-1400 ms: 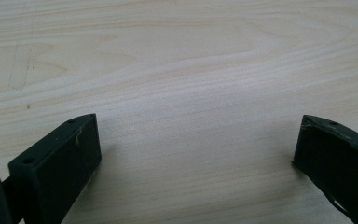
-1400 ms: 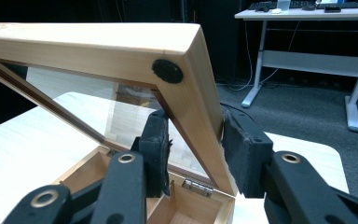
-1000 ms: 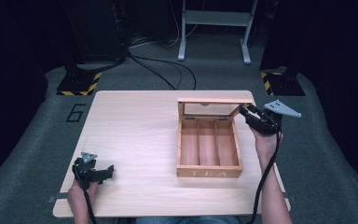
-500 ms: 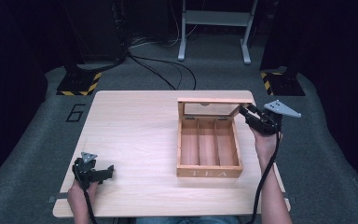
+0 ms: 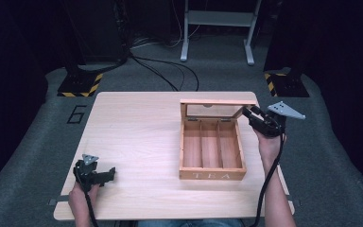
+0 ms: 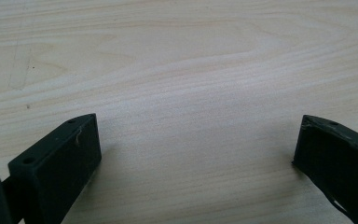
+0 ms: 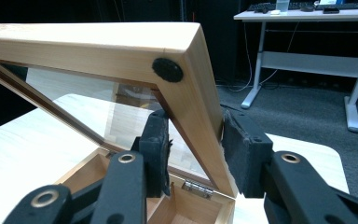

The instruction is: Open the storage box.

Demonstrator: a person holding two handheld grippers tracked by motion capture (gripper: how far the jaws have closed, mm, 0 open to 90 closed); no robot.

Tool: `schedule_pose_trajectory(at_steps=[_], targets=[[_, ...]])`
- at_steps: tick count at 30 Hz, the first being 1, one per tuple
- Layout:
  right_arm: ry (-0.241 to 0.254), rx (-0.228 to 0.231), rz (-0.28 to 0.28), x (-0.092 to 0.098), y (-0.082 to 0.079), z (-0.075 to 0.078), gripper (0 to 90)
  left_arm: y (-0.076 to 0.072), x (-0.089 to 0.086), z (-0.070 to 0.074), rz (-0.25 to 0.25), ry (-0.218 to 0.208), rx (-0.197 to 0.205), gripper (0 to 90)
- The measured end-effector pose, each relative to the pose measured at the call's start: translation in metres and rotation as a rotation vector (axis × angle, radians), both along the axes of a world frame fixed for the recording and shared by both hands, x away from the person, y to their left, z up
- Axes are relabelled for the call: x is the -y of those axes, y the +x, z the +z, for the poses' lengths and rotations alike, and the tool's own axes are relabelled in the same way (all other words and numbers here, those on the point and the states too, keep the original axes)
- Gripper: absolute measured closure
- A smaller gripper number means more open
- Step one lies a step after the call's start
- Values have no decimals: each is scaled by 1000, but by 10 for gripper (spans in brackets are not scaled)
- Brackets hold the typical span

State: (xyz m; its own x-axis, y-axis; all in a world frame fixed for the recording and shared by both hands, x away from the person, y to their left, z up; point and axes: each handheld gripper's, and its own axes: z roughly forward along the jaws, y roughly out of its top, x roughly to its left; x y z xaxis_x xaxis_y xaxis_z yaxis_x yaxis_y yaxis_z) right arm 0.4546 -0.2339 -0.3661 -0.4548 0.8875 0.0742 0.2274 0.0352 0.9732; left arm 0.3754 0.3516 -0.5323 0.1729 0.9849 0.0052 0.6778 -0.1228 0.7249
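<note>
High view is showing a light wooden desk (image 5: 137, 127) with a person sitting at its near edge, both forearms coming in from below. At the near left corner, the left tool (image 5: 105, 175) is resting low on the desk in the person's left hand (image 5: 80, 195), well apart from everything else. Left gripper view is looking along this tool (image 6: 196, 140): its two black jaws are standing wide apart, and between them only bare wood grain is lying.

Right of the middle, a wooden tea box (image 5: 211, 163) is standing on the desk, with the letters TEA on its front wall and three long compartments inside. Its lid (image 5: 217, 102), a wooden frame with a glass pane, is standing raised at the far side of the box.

At the right end of this lid, the right tool (image 5: 246, 112) is gripping the frame. Right gripper view is making it clear: the tool (image 7: 193, 142) is closing its pads on both faces of the lid's (image 7: 186, 65) side rail, one pad (image 7: 156, 140) on the glass side and one outside, just above a small hinge (image 7: 196, 187).
</note>
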Motion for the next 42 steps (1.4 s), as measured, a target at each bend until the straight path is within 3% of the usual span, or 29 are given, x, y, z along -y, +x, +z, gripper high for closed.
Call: schedule_pose_trajectory(at_steps=[42], targets=[[-11,3,-5,-1,0,0,619,0,0,0,0,0,0,5]])
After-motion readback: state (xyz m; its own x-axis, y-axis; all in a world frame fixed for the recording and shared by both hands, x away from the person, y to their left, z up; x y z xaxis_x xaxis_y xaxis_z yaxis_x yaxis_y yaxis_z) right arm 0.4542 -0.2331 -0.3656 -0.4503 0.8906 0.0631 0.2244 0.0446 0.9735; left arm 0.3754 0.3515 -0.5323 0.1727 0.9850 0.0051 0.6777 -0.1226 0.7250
